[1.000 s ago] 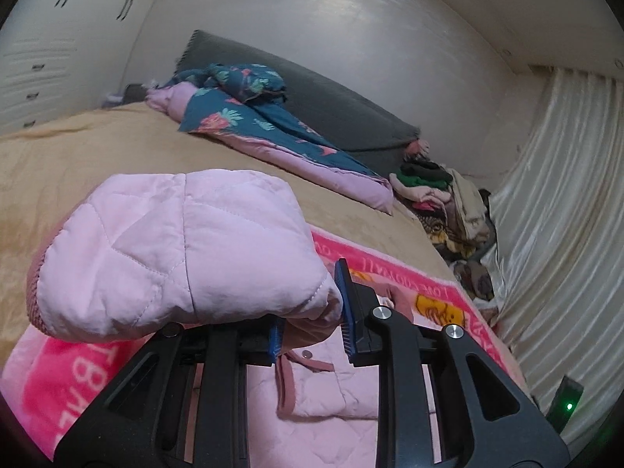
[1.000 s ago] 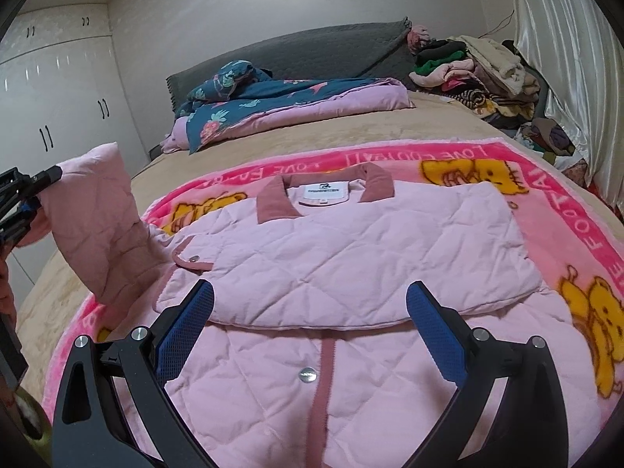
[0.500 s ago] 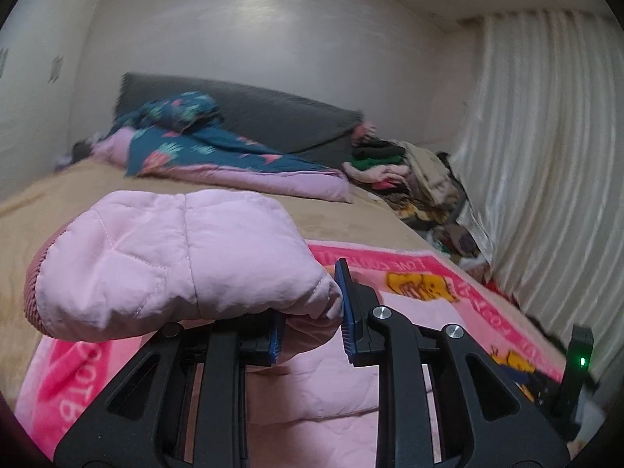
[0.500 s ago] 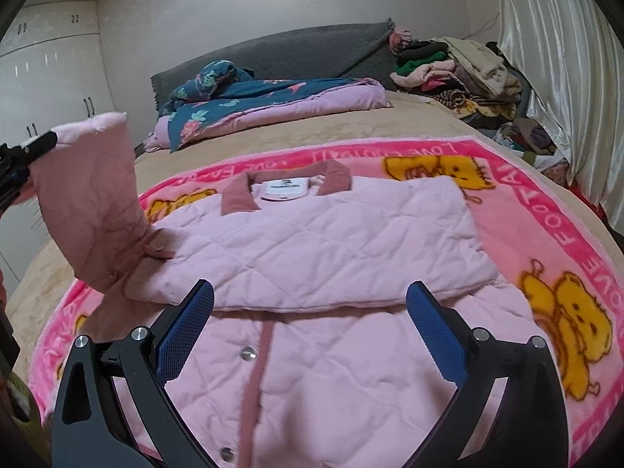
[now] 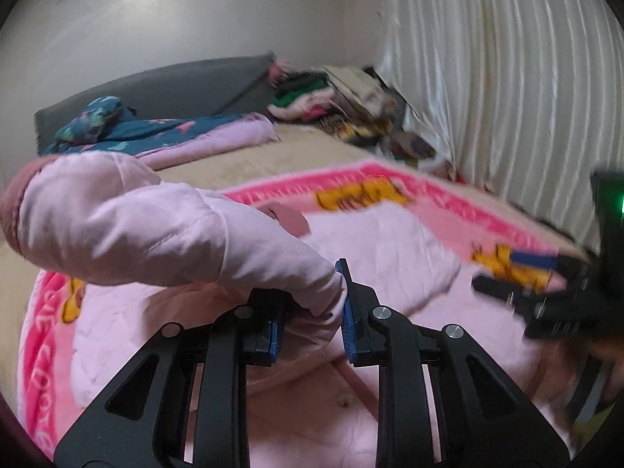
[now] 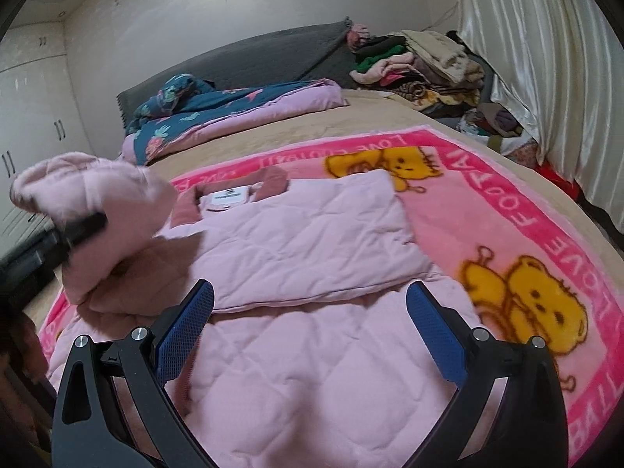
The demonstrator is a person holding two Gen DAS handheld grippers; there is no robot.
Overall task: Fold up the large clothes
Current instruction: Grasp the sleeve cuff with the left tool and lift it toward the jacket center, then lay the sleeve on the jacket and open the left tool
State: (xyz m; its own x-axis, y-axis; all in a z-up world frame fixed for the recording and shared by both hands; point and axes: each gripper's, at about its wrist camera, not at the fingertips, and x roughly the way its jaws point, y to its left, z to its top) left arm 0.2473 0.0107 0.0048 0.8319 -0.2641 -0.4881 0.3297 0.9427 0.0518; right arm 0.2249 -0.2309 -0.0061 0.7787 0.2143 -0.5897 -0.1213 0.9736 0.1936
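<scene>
Left wrist view shows the left gripper [image 5: 310, 304] pinched tight on the sleeve [image 5: 128, 222] of the pink quilted jacket [image 5: 374, 241], its blue fingers [image 5: 348, 327] nearly together with fabric bunched between them, the sleeve lifted and its darker cuff hanging at the left edge. Over on the right wrist view, the right gripper [image 6: 310, 323] hovers above the jacket's lower front with its fingers [image 6: 436, 335] spread wide and nothing between them. The jacket lies flat on the pink bear-print blanket [image 6: 526, 234] spread over the bed [image 6: 397, 117], collar and white label toward the headboard, one side already folded across the chest. At the head of the bed sits a folded floral quilt [image 6: 234, 109]; a heap of clothes [image 6: 413, 66] is stacked in the far corner beside the pale curtain [image 6: 546, 58]. White wardrobe doors [image 6: 31, 124] stand along the left wall.
</scene>
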